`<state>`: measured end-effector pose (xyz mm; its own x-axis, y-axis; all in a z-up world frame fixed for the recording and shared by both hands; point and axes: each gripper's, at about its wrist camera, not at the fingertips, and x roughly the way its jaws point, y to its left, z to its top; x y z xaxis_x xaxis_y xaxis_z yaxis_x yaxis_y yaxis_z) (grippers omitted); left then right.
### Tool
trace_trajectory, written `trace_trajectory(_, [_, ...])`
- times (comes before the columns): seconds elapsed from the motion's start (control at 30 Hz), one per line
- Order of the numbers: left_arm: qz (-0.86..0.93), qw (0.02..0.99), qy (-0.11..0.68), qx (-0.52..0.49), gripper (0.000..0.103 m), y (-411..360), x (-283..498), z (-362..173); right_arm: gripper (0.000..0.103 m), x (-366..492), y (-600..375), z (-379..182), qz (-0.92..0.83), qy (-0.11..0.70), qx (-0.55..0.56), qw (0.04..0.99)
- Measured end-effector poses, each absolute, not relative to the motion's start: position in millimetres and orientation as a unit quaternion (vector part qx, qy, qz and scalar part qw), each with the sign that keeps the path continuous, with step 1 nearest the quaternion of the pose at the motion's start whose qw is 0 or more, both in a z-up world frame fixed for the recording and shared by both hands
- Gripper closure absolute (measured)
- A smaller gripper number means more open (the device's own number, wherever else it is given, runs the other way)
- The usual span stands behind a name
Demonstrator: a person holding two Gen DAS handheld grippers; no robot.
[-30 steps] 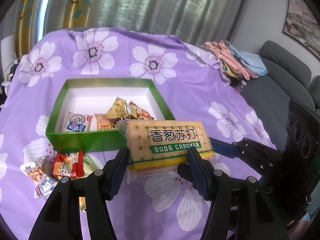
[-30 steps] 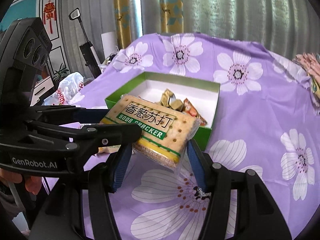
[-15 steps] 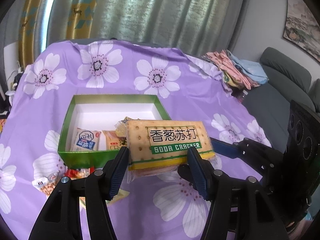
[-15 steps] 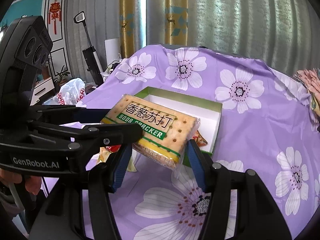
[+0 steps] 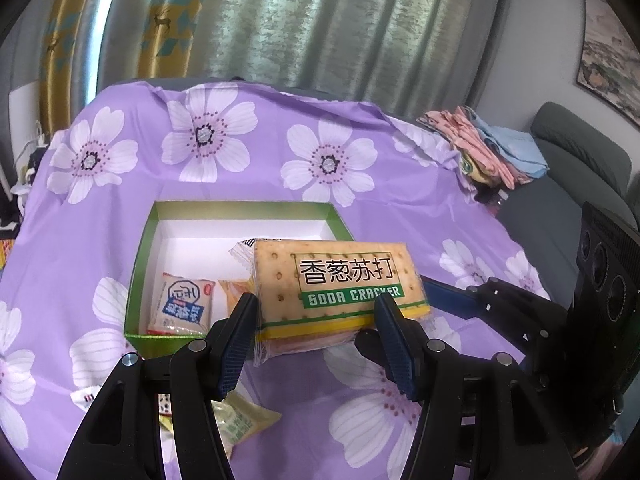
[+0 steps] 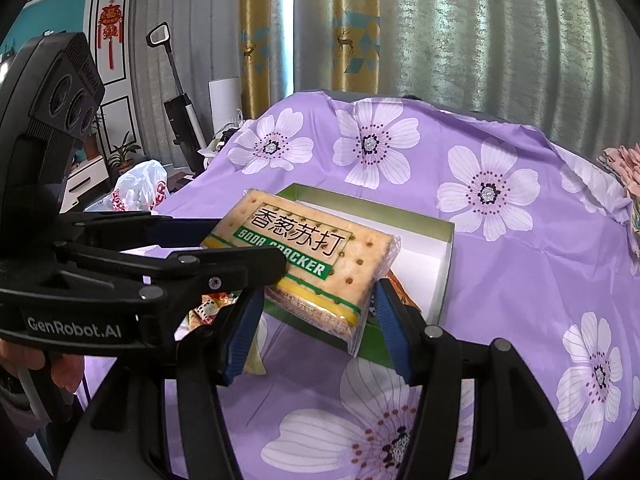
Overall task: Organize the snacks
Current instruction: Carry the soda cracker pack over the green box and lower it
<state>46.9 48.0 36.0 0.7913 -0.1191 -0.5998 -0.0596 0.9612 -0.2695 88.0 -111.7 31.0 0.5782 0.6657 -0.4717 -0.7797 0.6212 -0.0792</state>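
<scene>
Nearest to me, my left gripper [image 5: 316, 332] and my right gripper [image 6: 316, 320] both pinch the same clear-wrapped pack of soda crackers with the green label band [image 5: 340, 284], the left's blue ribbed pads against its two short ends, the right's on two other edges, so the pack hangs in the air between both claws, tilted. Under my left claw a pale yellow-green snack sachet [image 5: 240, 420] lies on the purple cloth with big white flowers [image 5: 400, 420] that covers the table. Just behind the pack stands the shallow green cardboard box with a white inside [image 5: 138, 276]; the pack overlaps its near right corner in the left wrist view. Inside the box lie a white-and-blue snack packet [image 5: 182, 304] and an orange packet [image 5: 234, 296] beside it. Farther off, folded pink and blue cloths [image 5: 492, 148] sit at the table's far right edge, before grey-green curtains [image 5: 320, 20].
</scene>
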Motion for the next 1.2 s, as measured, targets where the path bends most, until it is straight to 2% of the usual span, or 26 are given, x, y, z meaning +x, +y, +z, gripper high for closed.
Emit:
trace_trajectory(0.6, [-0.004, 0.928, 0.343, -0.146, 0.043, 71.1, 82.5, 10.3, 0.046, 129.5, -83.2, 13.8, 0.417, 0.226, -0.138, 0.87])
trace_trajectory(1.2, [-0.012, 0.901, 0.382, -0.204, 0.043, 106.0, 132.8, -25.5, 0.046, 182.8, -52.0, -8.6, 0.411, 0.267, -0.148, 0.859])
